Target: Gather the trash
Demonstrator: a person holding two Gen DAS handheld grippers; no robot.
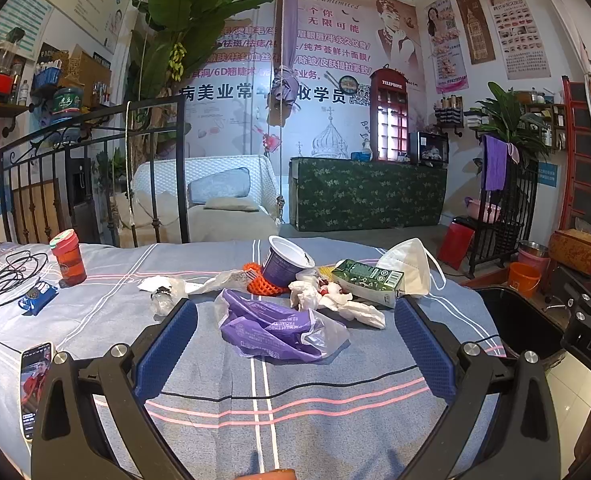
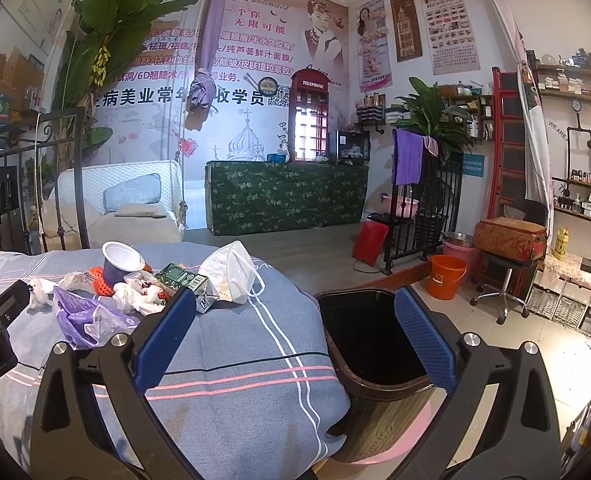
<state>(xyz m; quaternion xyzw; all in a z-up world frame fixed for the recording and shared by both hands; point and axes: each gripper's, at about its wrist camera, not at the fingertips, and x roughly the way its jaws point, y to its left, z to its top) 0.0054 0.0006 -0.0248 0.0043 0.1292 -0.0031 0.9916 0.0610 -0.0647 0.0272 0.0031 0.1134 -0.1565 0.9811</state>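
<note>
A pile of trash lies on the blue-grey bedspread [image 1: 295, 392]: a purple plastic wrapper [image 1: 271, 330], crumpled white tissues [image 1: 335, 300], a green carton [image 1: 369, 280], a purple-and-white cup [image 1: 287, 262] on orange foam netting [image 1: 261, 284], and a white face mask [image 1: 409, 262]. My left gripper [image 1: 295, 334] is open and empty, with the wrapper between its fingers. My right gripper [image 2: 295, 334] is open and empty, above the bed's edge and the dark trash bin [image 2: 369, 352]. The pile also shows in the right wrist view, with the mask [image 2: 231, 272] and carton [image 2: 183, 278] nearest.
On the bed's left are a red cup [image 1: 69, 258], black cables [image 1: 9, 278], a blue snack packet [image 1: 37, 298] and a phone [image 1: 35, 388]. A black iron bed frame [image 1: 95, 176] stands behind. An orange bucket [image 2: 447, 276] and a stool [image 2: 503, 280] stand on the floor at right.
</note>
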